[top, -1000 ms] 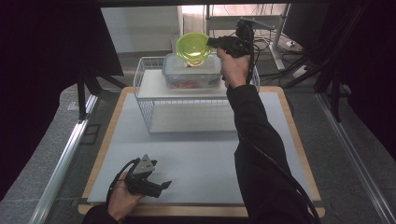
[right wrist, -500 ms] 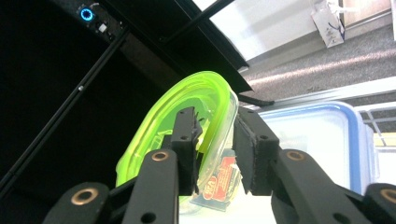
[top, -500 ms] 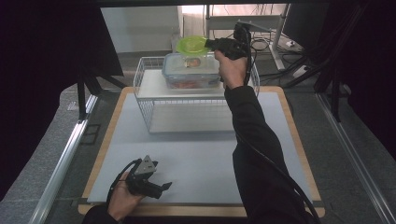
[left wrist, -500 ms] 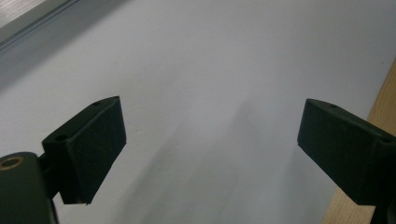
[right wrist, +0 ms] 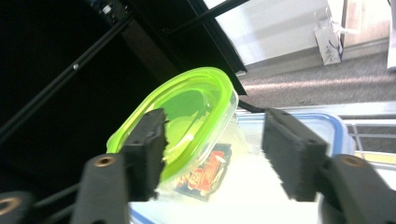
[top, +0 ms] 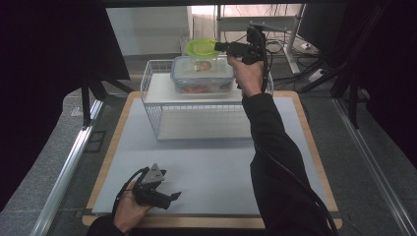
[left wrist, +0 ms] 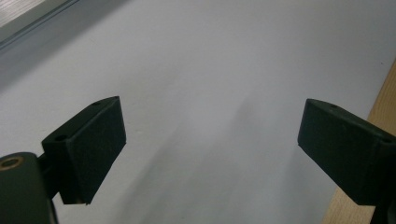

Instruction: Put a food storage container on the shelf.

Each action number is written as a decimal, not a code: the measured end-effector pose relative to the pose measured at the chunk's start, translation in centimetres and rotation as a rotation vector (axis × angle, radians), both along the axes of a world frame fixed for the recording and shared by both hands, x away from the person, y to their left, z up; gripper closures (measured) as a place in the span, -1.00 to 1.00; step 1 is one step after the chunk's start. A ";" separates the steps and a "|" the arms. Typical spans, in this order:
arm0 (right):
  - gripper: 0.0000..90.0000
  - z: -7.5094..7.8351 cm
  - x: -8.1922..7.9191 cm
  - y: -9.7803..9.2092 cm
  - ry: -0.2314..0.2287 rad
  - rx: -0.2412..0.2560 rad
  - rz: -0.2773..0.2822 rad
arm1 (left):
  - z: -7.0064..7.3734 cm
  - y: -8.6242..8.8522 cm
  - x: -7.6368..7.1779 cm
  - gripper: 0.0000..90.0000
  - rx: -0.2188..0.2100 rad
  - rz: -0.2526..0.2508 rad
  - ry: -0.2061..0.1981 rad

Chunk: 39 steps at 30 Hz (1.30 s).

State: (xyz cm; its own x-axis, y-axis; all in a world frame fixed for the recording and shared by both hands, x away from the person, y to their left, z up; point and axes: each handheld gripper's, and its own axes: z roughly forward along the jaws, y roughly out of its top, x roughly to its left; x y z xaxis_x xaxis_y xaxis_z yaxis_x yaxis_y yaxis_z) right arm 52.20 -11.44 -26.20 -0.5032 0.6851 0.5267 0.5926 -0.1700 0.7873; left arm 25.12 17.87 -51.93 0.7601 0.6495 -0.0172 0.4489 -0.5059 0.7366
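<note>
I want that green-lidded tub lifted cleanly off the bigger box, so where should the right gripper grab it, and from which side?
Probably across its short width, at the rim of the green-lidded tub, coming in level from the right gripper's side. The lid rim overhangs the clear wall, giving the open jaws an edge.

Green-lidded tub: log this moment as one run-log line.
right tongs: open, around green-lidded tub | tub: on blue-lidded box, wire rack | left tongs: open, idle on mat
</note>
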 end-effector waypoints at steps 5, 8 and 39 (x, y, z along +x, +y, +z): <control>-0.43 -0.2 -1.3 -0.6 -0.057 -0.041 0.058 | 0.0 0.0 0.0 -0.84 -0.003 -0.001 -0.003; -0.54 -0.5 -2.3 -0.9 -0.095 -0.083 0.079 | 0.0 0.0 0.0 -0.84 -0.011 0.001 -0.001; -0.89 -7.7 -12.6 -4.5 -0.295 -0.370 0.249 | -0.1 0.2 0.3 -0.95 -0.104 0.007 -0.008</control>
State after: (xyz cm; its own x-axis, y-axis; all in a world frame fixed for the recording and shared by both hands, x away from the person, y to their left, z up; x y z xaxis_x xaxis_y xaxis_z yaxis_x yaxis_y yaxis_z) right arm 39.60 -15.93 -33.90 -0.7643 0.6394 0.0842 0.3239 0.2678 0.9074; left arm 25.41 18.07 -52.04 0.7560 0.6498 -0.0790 0.4463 -0.4234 0.7884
